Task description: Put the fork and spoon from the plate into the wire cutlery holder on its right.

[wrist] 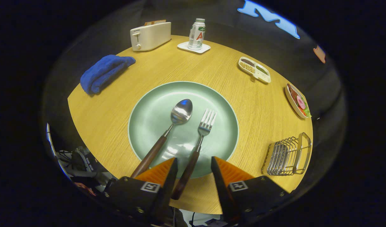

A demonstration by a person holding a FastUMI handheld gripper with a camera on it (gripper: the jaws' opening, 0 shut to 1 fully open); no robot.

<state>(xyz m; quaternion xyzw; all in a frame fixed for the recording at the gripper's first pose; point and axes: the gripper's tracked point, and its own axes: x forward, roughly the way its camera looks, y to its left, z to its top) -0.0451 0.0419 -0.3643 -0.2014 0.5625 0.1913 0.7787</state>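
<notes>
At bottom centre I hold the gripper (pixel 194 167) wide open, empty, straddling the fork (pixel 196 148) handle for a grab. The spoon (pixel 171 129) lies left on the plate (pixel 149 107); the wire cutlery holder (pixel 289 154) waits lower right.

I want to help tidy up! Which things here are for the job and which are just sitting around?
For the job: fork (handle between the open gripper fingers), spoon, green plate, wire cutlery holder.

Just sitting around: toaster, blue cloth, bottle, snack tray, food dish.
</notes>
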